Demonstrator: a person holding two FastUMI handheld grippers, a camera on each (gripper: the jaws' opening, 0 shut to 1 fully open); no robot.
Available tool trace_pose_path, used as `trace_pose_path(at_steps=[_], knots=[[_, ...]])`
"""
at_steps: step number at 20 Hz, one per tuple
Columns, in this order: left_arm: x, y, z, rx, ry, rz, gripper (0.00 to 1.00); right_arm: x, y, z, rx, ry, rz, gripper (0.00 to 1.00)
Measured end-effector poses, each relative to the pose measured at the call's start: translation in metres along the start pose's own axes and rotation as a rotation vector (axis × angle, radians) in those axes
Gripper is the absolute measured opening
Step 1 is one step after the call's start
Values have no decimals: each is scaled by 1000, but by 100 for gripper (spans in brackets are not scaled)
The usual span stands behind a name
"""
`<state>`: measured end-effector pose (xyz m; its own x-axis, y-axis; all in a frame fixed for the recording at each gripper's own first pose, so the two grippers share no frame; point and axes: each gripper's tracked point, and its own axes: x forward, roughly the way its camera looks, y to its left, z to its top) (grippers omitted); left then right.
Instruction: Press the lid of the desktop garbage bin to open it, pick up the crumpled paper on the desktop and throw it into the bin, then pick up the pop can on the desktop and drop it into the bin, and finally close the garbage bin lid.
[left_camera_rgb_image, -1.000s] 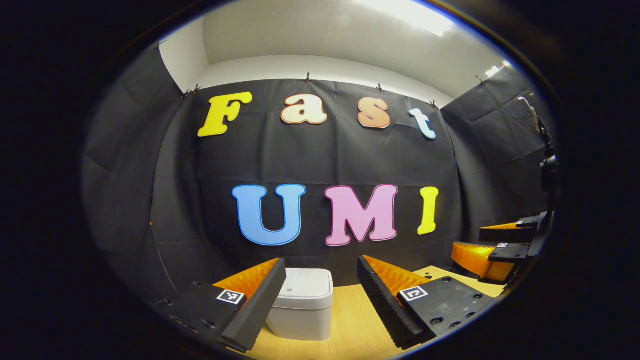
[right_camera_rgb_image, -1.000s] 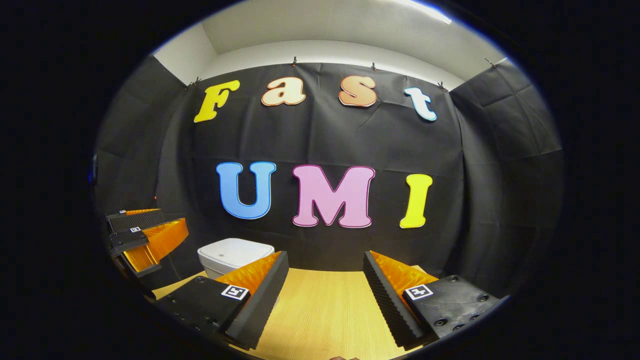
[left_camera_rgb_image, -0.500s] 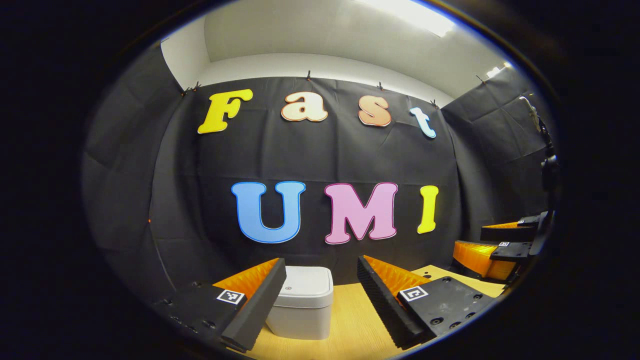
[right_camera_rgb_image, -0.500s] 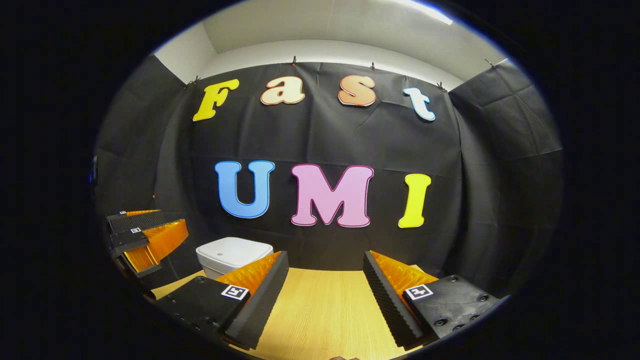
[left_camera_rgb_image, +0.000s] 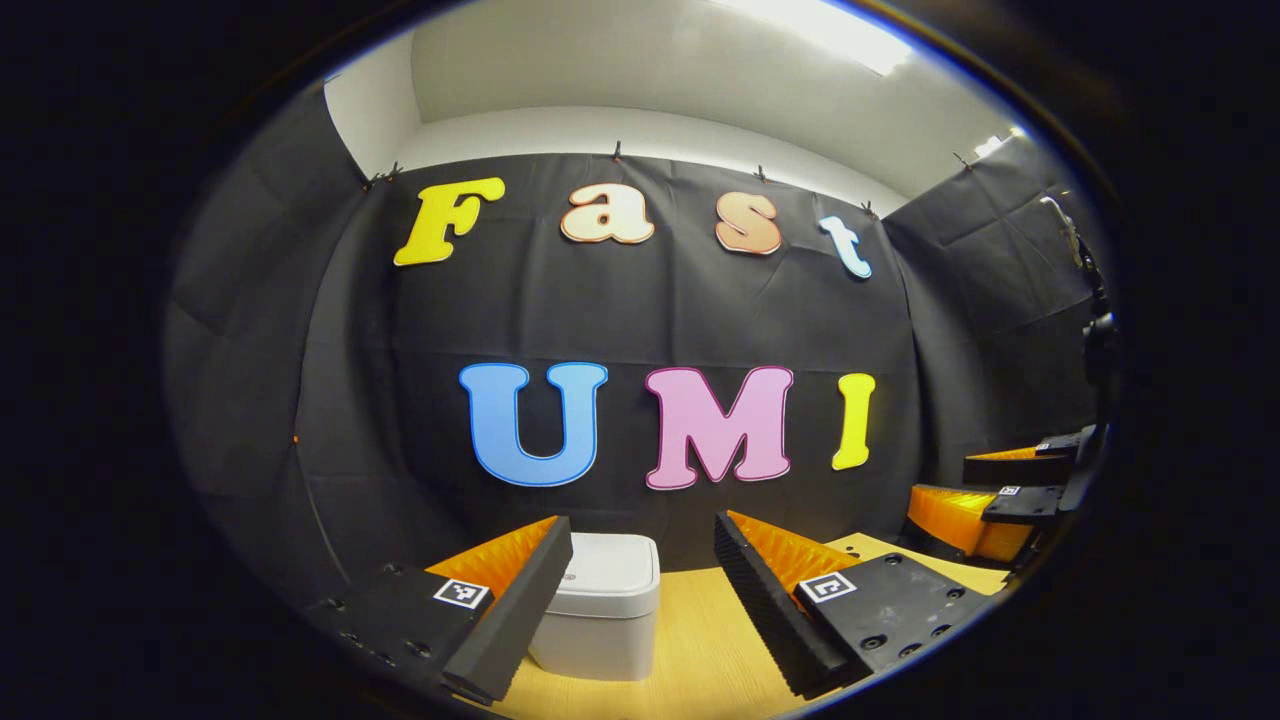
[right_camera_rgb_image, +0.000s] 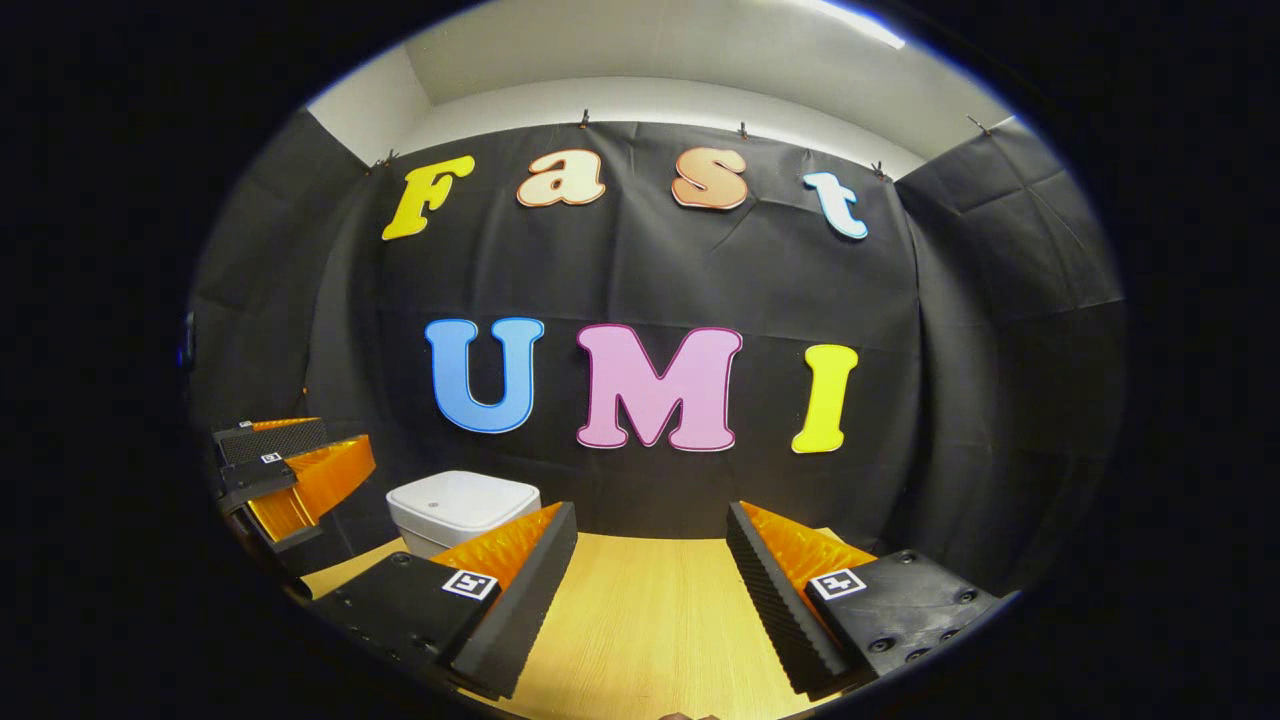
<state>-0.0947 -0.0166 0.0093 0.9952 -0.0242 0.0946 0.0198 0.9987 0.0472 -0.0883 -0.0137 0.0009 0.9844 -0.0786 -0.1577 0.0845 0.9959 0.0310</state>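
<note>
A small white garbage bin (left_camera_rgb_image: 600, 620) with its lid down stands on the wooden desktop (left_camera_rgb_image: 700, 650), just ahead of my left gripper (left_camera_rgb_image: 640, 590) and partly behind its left finger. That gripper is open with nothing between its fingers. In the right gripper view the same bin (right_camera_rgb_image: 460, 510) sits to the left, beyond my right gripper (right_camera_rgb_image: 650, 590), which is open and holds nothing. Each gripper appears at the edge of the other's view: the right gripper (left_camera_rgb_image: 1000, 490) at far right, the left gripper (right_camera_rgb_image: 285, 475) at far left, both held above the desktop.
The black cloth wall (right_camera_rgb_image: 650, 480) closes the booth right behind the bin. Bare wooden desktop (right_camera_rgb_image: 650, 620) stretches ahead of the right gripper.
Both views have drifted slightly; the bin has slid a little to the left in each. Neither gripper has changed its opening.
</note>
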Motion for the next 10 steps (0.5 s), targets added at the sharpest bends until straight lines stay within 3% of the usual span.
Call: trace_pose_path(at_steps=[10], knots=[[5,-10,2,6,0,24,96,5,-11,0,16,5,20,97]])
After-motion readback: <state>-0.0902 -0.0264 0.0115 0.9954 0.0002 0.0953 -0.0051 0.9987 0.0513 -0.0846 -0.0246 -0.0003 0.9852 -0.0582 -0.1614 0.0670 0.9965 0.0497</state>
